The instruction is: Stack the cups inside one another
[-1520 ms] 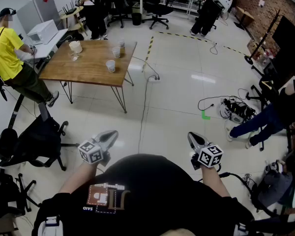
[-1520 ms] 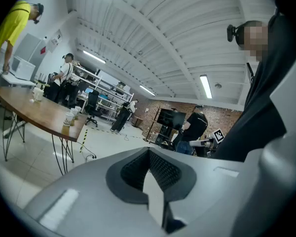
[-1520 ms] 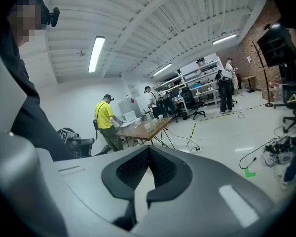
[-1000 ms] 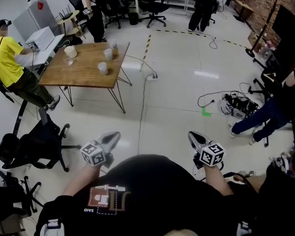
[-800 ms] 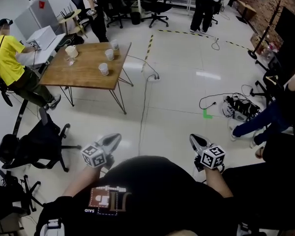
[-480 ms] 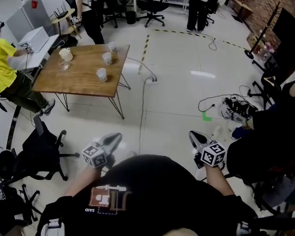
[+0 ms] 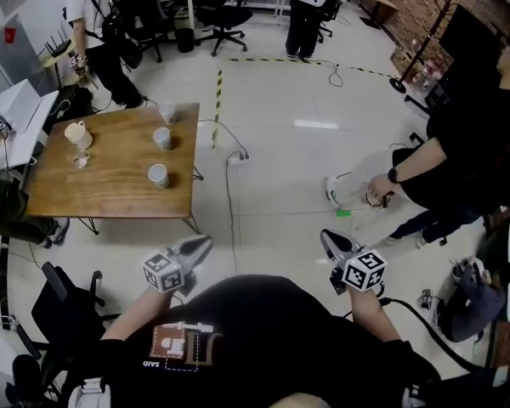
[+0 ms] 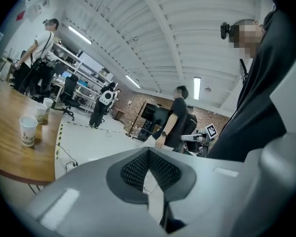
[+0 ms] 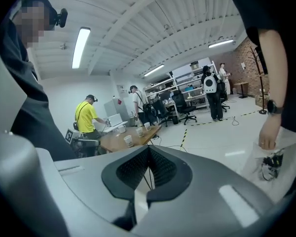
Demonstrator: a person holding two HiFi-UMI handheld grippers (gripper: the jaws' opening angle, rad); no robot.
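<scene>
Judging from the head view, none of the stacking is done yet. Three paper cups are seen on the wooden table (image 7: 110,189): the nearest cup (image 7: 158,175), the middle cup (image 7: 161,138) and the far cup (image 7: 167,112). Each stands upright and apart from the others, and none is set inside another. A white mug (image 7: 76,133) and a small glass (image 7: 81,158) are placed towards the table's left side, away from the three cups.

The left gripper (image 7: 199,244) and the right gripper (image 7: 326,239) are held low in front of the person's body, over bare floor and well apart from the table. In the left gripper view the jaws are seen brought together at their tips with nothing between them. In the right gripper view the jaws are likewise closed and empty. No cup is touched by either gripper.

The whole task is therefore judged to be left. The table has to be reached, the jaws opened, one cup lifted and lowered into a second, and that pair joined with the third. A bystander (image 7: 467,143) is seen bending over at the right, clear of the path to the table.
</scene>
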